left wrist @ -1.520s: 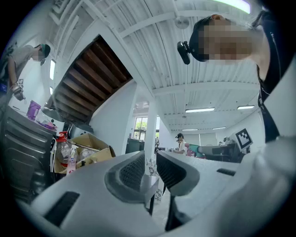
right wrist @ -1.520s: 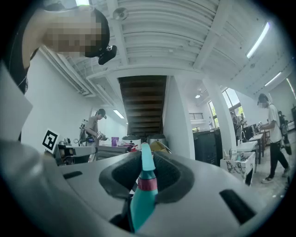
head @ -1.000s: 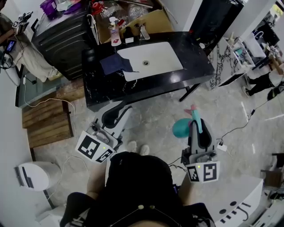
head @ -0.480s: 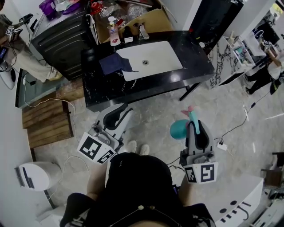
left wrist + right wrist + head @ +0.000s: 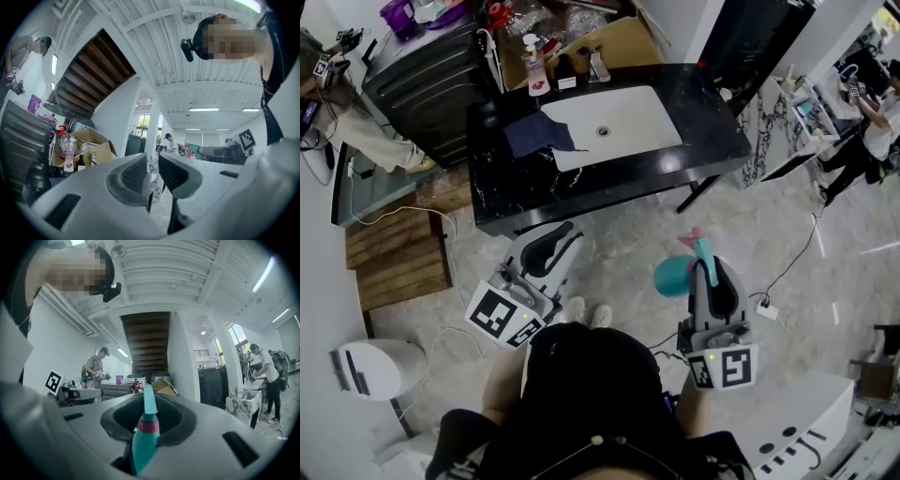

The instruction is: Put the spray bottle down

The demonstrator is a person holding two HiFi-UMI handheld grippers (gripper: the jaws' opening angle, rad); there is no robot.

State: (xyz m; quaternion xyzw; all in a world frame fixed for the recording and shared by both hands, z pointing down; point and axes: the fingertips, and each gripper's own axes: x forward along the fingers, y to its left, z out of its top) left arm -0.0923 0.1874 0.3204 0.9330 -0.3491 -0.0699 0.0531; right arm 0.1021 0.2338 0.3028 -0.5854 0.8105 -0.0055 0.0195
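Barely anything's shifted vs. a sec ago: the whole scene has slid a touch left in the head view, so the R hand-held gripper [image 5: 709,264] and its bottle [image 5: 672,276] sit slightly further left. The table [image 5: 717,131] has drifted up-left too. The L hand-held gripper [image 5: 566,232] looks almost where it was.

R hand-held gripper is clamped on the bottle. In the right gripper view both pads press the teal sprayer head, w/ the pink collar nearer the camera and the nozzle poking fwd between the tips. From the head view the round teal body juts out on that gripper's left, w/ a pink tip at the front end. The bottle is in the air over the marble floor [image 5: 619,234], well apart from the table and ahead of the person's shoes [image 5: 577,309].

L hand-held gripper is empty: the left gripper view shows its jaws w/ a narrow gap and nothing in it. In the head view its tips show just below the table's front edge.

On the table:
- a white sink [image 5: 614,120]
- a dark blue cloth [image 5: 534,137] overlapping the sink's left rim
- a pump bottle [image 5: 532,69] at the back edge

A cardboard box [image 5: 619,42] sits behind the table, and wood boards [image 5: 398,258] lie on the floor at left. Another person [image 5: 874,131] stands at far right.
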